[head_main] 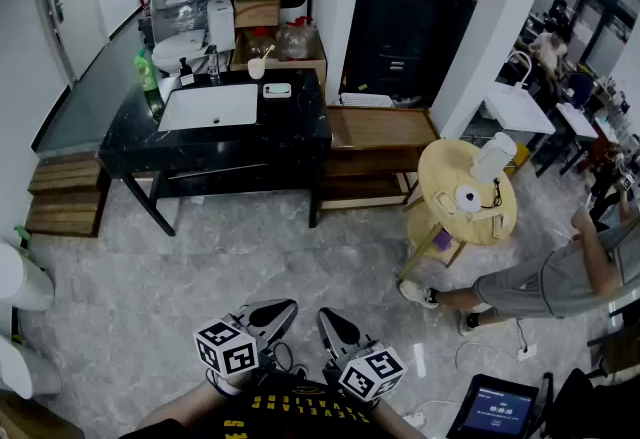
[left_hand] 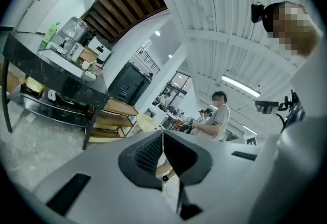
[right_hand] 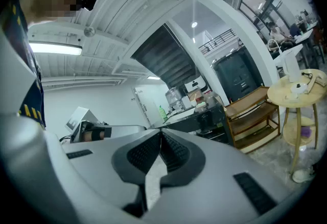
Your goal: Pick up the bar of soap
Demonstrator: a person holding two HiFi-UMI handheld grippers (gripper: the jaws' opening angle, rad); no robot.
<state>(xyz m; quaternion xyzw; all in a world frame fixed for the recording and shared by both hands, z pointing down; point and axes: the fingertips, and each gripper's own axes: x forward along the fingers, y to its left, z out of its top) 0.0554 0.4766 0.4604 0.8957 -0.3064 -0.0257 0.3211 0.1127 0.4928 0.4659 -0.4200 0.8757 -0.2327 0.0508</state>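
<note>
The bar of soap (head_main: 277, 90) is a small pale block in a white dish on the black counter (head_main: 300, 122), just right of the white sink (head_main: 210, 107). The counter stands far across the floor from me. Both grippers are held close to my body at the bottom of the head view. My left gripper (head_main: 283, 308) is shut with nothing in it, and its ridged pads meet in the left gripper view (left_hand: 162, 139). My right gripper (head_main: 327, 316) is shut and empty too, its pads (right_hand: 161, 136) closed together. The soap is too small to make out in either gripper view.
Bottles, a cup and boxes crowd the counter's back edge, with a green bottle (head_main: 147, 70) at its left. A low wooden shelf (head_main: 375, 142) adjoins it on the right. A round wooden table (head_main: 467, 189) and a crouching person (head_main: 560, 277) are at right. Grey marble floor (head_main: 200, 267) lies between.
</note>
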